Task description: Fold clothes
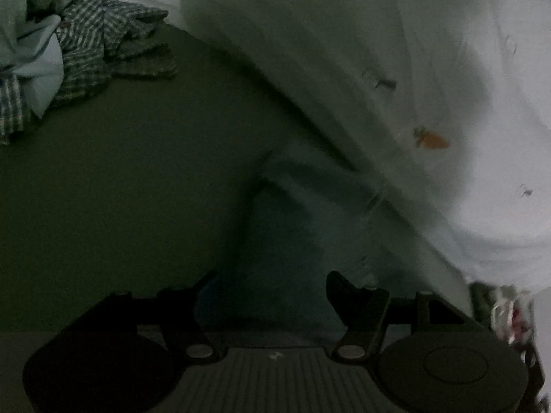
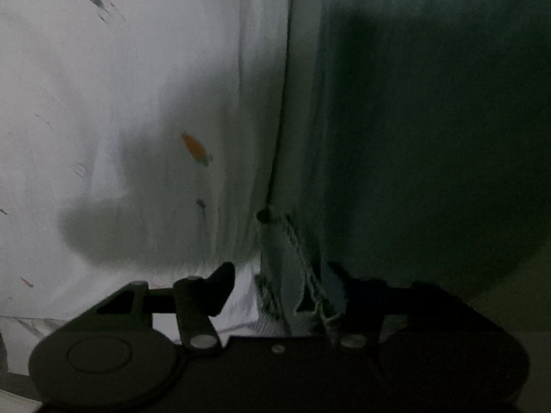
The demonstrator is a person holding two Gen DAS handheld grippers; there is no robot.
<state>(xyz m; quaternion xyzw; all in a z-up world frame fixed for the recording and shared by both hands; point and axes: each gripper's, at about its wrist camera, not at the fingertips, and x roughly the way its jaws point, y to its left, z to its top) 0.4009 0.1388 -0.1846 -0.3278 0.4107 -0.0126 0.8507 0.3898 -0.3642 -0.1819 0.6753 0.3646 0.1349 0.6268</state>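
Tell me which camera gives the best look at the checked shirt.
The left wrist view: the checked shirt lies crumpled at upper left on the dark surface, its pattern clear. The right wrist view shows none of it, only the white garment.

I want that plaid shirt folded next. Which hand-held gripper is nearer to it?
Left. The plaid shirt lies ahead of the left hand-held gripper, across the dark surface. The right hand-held gripper faces white cloth; no plaid shows there.
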